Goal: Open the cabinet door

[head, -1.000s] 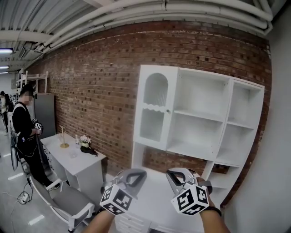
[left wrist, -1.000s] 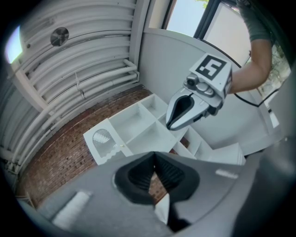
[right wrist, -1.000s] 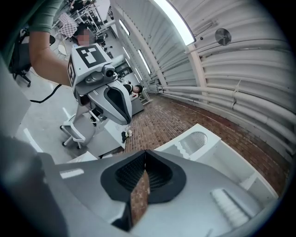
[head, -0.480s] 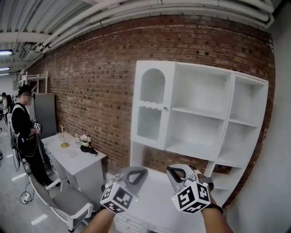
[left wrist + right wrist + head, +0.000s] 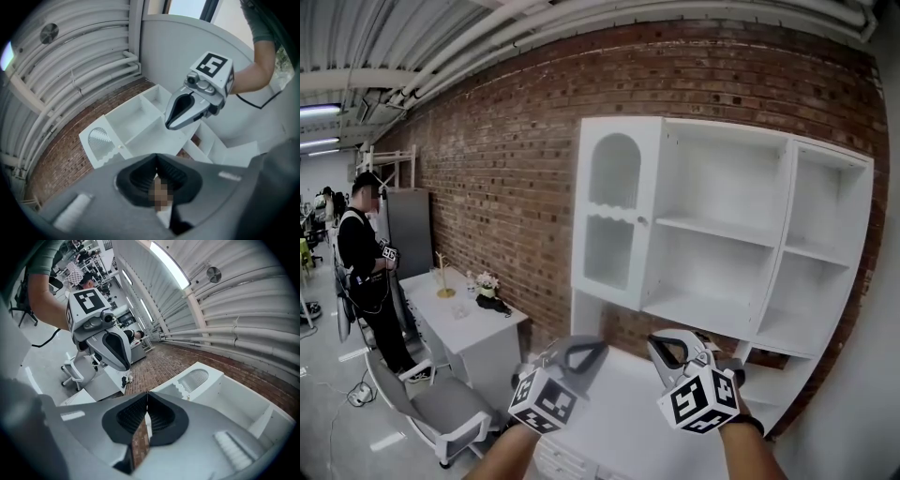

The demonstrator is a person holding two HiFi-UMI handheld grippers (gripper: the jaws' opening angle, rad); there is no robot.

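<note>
Side by side, my left hand-held gripper [image 5: 581, 351] and right hand-held gripper [image 5: 668, 347] have their jaws together, empty. Well beyond them, the cabinet door [image 5: 614, 211] stands closed at the left end of the white shelf unit [image 5: 722, 187] on the brick wall [image 5: 506, 169].

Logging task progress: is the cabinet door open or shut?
Shut. The door lies flush with the cabinet front, covering its left section, with the knob at the frame edge.
</note>
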